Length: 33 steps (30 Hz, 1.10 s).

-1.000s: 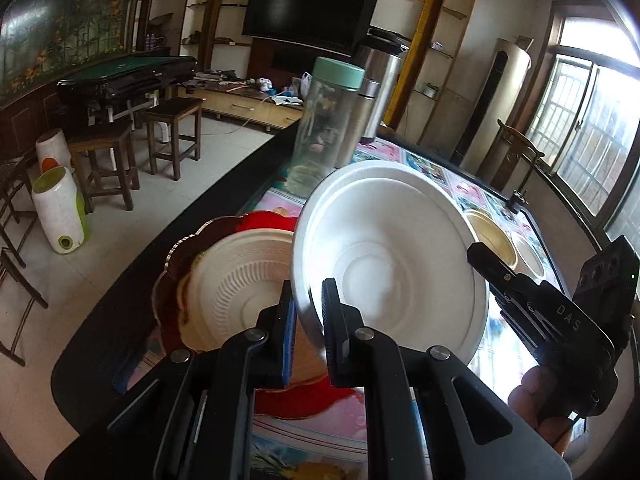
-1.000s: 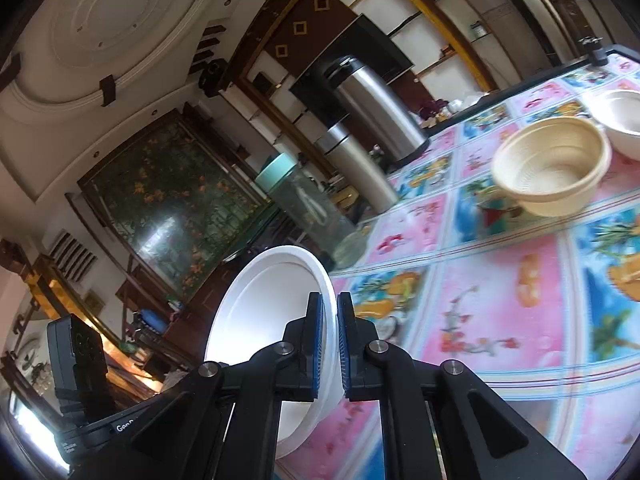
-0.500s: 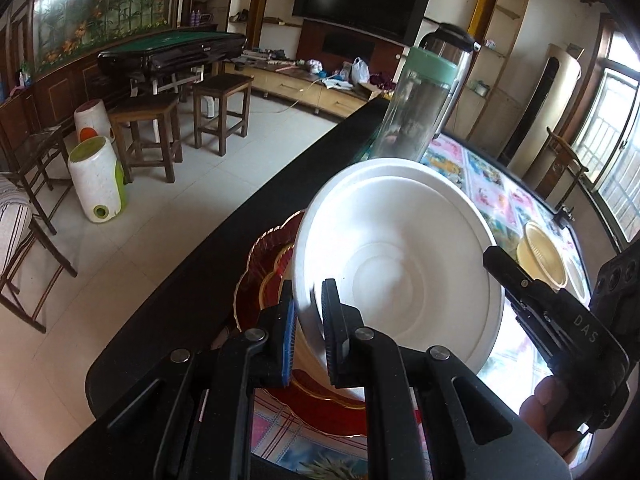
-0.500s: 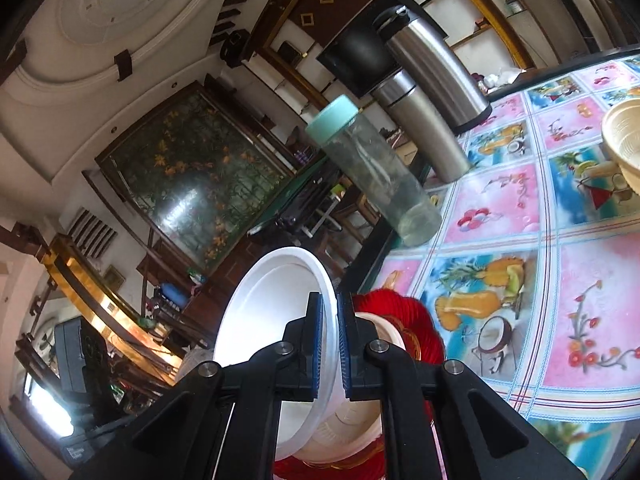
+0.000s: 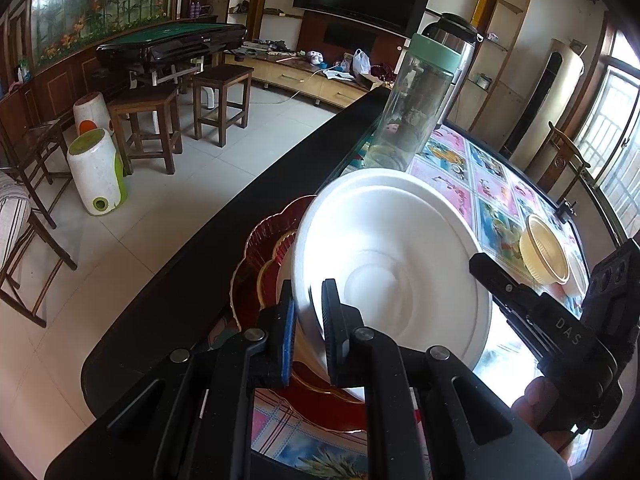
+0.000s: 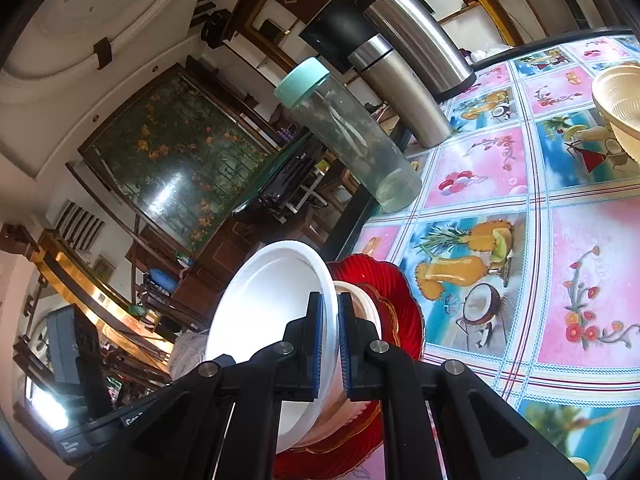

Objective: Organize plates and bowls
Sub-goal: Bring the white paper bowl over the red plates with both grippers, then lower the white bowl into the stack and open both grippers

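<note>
Both tools (image 5: 307, 320) (image 6: 329, 344) pinch white plate's (image 5: 384, 264) rim.

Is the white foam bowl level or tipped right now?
Tipped. The white foam bowl leans over the red scalloped plate, its rim pinched by the left tool and right tool.

Left gripper (image 5: 307, 322) and right gripper (image 6: 329, 344), fingers of both nearly closed, pinching from opposite sides.

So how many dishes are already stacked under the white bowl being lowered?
3 visible: a large red plate at the bottom, a smaller gold-rimmed red plate on it, then a cream dish on top. The white bowl covers most of the stack, so more may be hidden.
</note>
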Motion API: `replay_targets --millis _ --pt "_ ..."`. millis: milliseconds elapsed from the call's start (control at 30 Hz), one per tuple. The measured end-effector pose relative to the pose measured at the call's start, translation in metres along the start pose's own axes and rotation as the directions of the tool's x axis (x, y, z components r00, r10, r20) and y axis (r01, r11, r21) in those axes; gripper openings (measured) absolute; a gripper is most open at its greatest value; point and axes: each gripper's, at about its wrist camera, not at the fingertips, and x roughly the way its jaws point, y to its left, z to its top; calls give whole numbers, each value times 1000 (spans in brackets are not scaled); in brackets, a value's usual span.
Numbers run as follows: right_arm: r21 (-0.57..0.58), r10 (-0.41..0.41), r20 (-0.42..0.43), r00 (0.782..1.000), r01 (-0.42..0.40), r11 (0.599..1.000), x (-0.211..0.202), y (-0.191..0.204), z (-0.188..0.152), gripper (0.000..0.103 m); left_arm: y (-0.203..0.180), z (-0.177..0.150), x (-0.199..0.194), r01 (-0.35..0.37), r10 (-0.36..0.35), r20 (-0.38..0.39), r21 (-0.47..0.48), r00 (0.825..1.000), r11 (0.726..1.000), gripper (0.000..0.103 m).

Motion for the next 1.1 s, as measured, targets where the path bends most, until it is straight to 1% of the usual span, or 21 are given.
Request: replay_targets --millis 133,300,400,433,467,600,700,733,767,833,933,1000,1100 --pt "0 -17 -12 1000 17 1000 4 0 -1 11 2 0 1 -6 6 -12 -1 1000 1000 10" --pt "-1 -37 -15 999 37 999 7 -2 -2 11 5 -1 9 -23 23 -52 -5 998 1000 11" --pt "-5 -44 -17 999 44 999 8 -3 -2 11 4 -3 16 -40 41 -81 17 996 999 16" --pt "-8 -45 -19 999 45 999 8 -2 -3 11 3 -4 17 -44 46 -88 24 995 999 21" --pt "-11 -48 -20 999 48 999 8 -2 -3 11 3 -5 19 -47 50 -95 30 994 998 23" --pt "-27 -53 -25 998 53 998 10 0 -5 11 1 -5 20 -50 54 -106 37 993 998 23" --pt "-32 -56 -25 998 55 998 10 1 -5 11 2 -3 15 -74 78 -92 47 993 996 24" --pt "-31 -56 -23 998 55 998 9 1 -5 11 3 -2 13 -86 90 -87 52 992 995 31" --pt "-29 -55 -19 998 55 998 9 1 -5 11 4 -2 12 -97 101 -80 53 992 994 40" --pt "-21 -51 -10 999 51 998 7 -1 -4 11 7 -1 5 -132 135 -46 56 990 990 44" --pt "-4 -46 1 999 46 999 4 -4 -2 11 10 0 -6 -167 167 1 56 986 984 44" --pt "10 -41 0 999 41 999 4 -7 -2 12 11 0 -15 -172 170 42 49 985 984 44" --pt "22 -42 4 999 42 999 0 -9 -2 12 3 2 -29 -182 174 99 69 980 981 44"
